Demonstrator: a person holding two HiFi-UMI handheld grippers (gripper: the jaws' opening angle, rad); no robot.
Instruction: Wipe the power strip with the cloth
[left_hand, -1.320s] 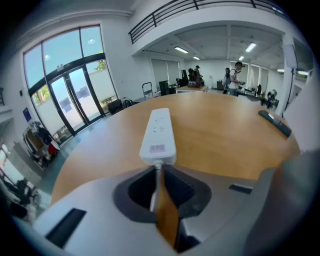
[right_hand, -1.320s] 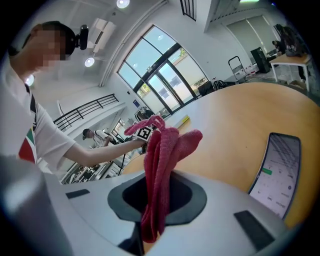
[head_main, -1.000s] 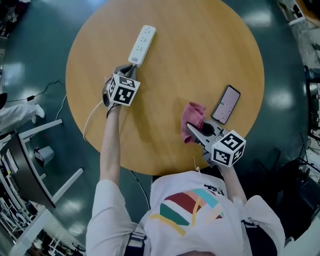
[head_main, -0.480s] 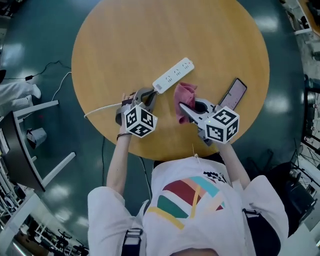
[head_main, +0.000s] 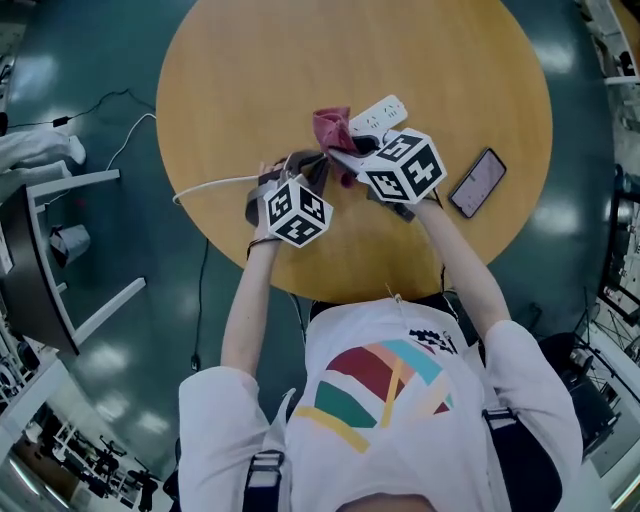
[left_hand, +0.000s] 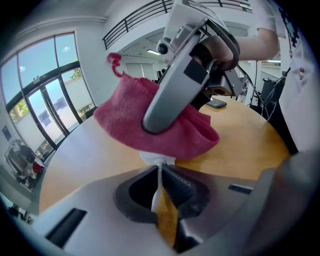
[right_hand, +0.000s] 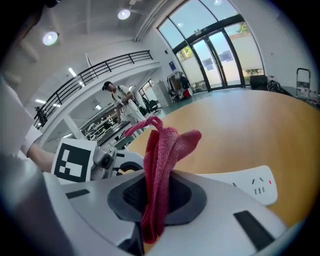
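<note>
Red cloth (head_main: 333, 128) pinched in our right gripper (head_main: 343, 158), over one end of the power strip (head_main: 382, 111), our left gripper (head_main: 306, 172) just beside, clamped on the cord (left_hand: 158, 172).

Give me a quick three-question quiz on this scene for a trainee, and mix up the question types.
1. True or false: the right gripper is shut on the pink cloth.
2. What is clamped between the jaws of the left gripper? A) the pink cloth B) the white cable C) nothing
3. Name the dark flat device lying on the table, to the right of both grippers in the head view.

Key: 1 true. 2 B. 3 the phone.
</note>
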